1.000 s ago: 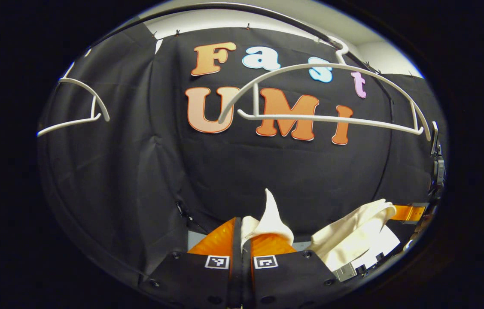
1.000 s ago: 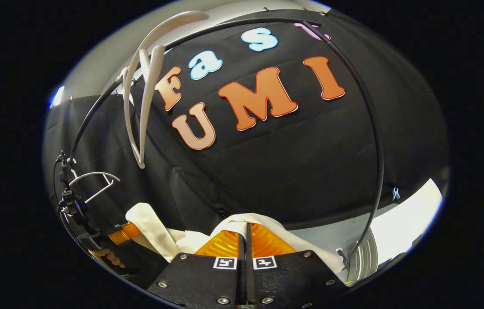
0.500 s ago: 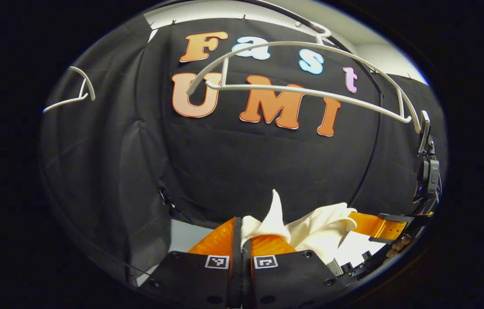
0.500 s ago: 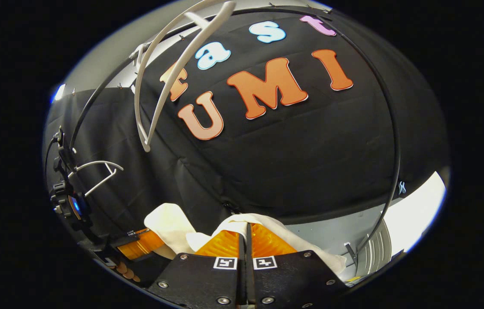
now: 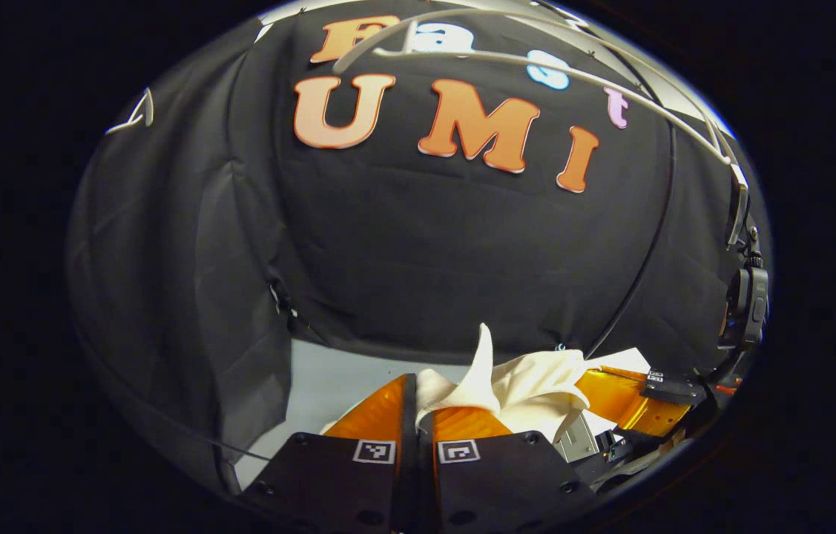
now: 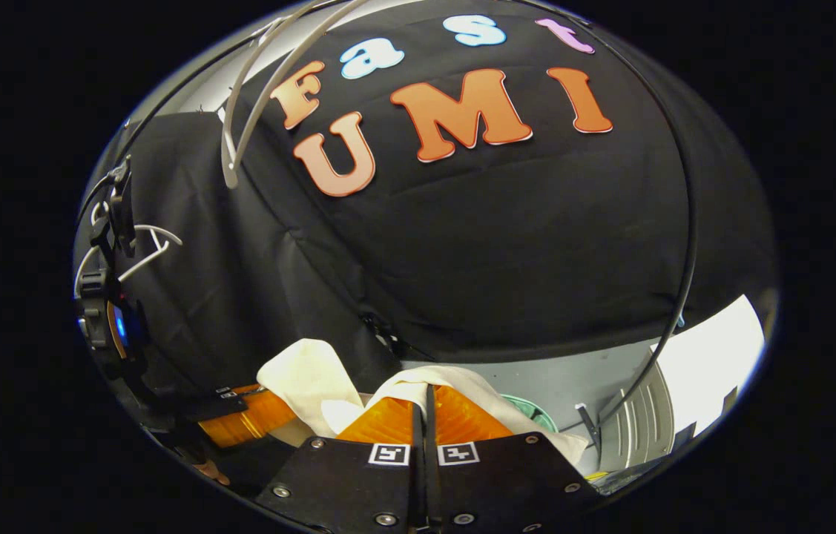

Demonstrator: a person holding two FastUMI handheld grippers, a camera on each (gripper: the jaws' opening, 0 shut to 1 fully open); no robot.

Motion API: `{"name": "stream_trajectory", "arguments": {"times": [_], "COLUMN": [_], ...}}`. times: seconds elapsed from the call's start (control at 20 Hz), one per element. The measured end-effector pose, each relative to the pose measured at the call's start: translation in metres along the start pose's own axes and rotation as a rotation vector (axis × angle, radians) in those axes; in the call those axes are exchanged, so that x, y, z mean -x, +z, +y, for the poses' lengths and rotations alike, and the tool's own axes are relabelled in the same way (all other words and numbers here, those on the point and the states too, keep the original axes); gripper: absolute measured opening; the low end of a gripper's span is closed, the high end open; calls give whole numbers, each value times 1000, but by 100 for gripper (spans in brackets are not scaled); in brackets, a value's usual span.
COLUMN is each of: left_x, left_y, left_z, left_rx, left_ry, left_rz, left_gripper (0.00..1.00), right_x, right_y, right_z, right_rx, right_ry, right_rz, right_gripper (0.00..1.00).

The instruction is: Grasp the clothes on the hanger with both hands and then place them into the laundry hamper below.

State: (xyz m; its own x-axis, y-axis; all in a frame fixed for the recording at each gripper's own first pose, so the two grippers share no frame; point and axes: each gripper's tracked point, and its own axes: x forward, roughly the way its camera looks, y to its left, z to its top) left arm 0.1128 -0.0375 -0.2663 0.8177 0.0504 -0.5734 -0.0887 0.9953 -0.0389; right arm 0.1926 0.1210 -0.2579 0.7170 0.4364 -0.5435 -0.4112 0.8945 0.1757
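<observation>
A cream garment (image 5: 529, 382) bunches up just past my left gripper (image 5: 418, 411), whose orange fingers are shut on a fold of it. The same cream garment (image 6: 314, 374) drapes over my right gripper (image 6: 423, 415), which is also shut on the cloth. The right gripper (image 5: 621, 397) shows at the lower right of the left gripper view, close by, and the left gripper (image 6: 247, 419) sits at the lower left of the right gripper view. The bare white hanger (image 5: 536, 70) hangs high above on a dark rail. A bit of green hamper rim (image 6: 532, 411) peeks below the cloth.
A second white hanger (image 6: 139, 248) hangs at the left in the right gripper view. A thin black rack pole (image 6: 685, 222) curves down the right side. Pale grey floor (image 5: 343, 382) shows beneath the wall. A white slatted object (image 6: 644, 430) stands at the lower right.
Both grippers have come down with the garment. The hangers have slid up toward the top of both views, more floor shows below, and the two grippers have drawn closer together.
</observation>
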Motion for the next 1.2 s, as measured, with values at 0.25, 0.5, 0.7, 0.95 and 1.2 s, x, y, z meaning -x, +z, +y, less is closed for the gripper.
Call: {"name": "stream_trajectory", "arguments": {"times": [0.25, 0.5, 0.7, 0.95, 1.2], "left_x": [-37, -61, -67, -71, -65], "left_y": [-36, -66, -75, -68, -81], "left_z": [-4, -12, -14, -14, -9], "left_rx": [26, 29, 52, 44, 49], "left_ry": [3, 9, 20, 26, 43], "left_rz": [168, 312, 378, 378, 394], "left_gripper": [7, 8, 19, 66, 94], "right_x": [-27, -41, -42, -42, -37], "right_y": [-43, -78, -102, -93, -83], "right_z": [-13, -32, -45, -55, -61], "right_rx": [22, 62, 55, 58, 110], "right_ry": [-78, -147, -192, -219, -232], "right_rz": [103, 205, 281, 277, 239], "right_gripper": [0, 5, 9, 20, 62]}}
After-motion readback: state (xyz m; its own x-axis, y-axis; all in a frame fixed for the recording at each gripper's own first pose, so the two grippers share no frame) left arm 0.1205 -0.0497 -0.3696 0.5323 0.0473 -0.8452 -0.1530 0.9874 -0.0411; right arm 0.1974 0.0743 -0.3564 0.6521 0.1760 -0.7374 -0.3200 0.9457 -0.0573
